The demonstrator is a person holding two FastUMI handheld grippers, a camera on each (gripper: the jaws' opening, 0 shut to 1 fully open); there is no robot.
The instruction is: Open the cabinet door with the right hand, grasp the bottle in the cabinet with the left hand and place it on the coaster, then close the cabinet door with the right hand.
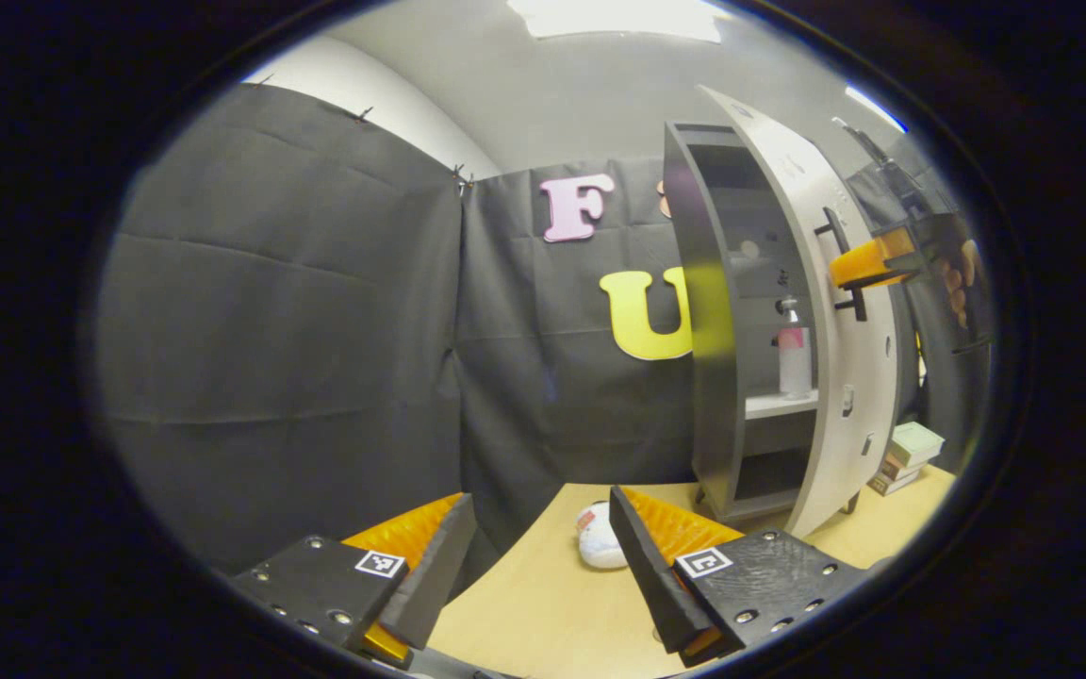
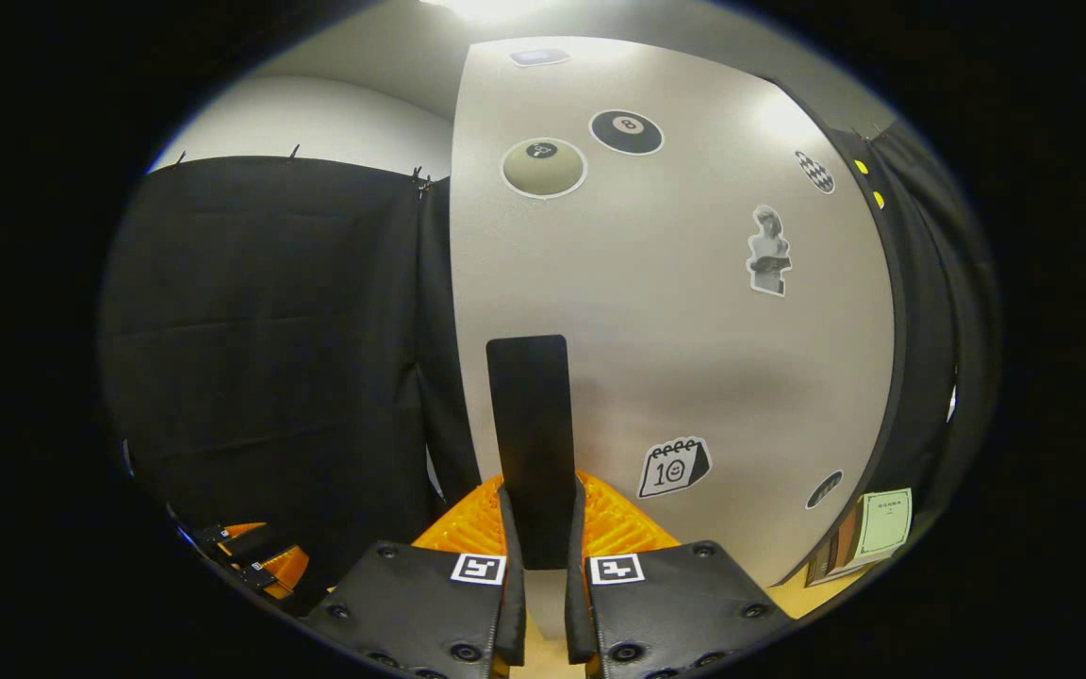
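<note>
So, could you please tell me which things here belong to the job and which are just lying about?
Job: cabinet, its door, door handle, bottle, right gripper, left gripper.
Lying about: stacked books, white soft object on the table.

one cabinet, one bottle, two tools, few books.

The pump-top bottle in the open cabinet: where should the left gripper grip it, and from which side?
Grip the clear pump-top bottle around its straight body, below the narrow pump head. It stands upright on a shelf of the dark grey cabinet, so come level through the open front, jaws either side. The left gripper is open.
</note>
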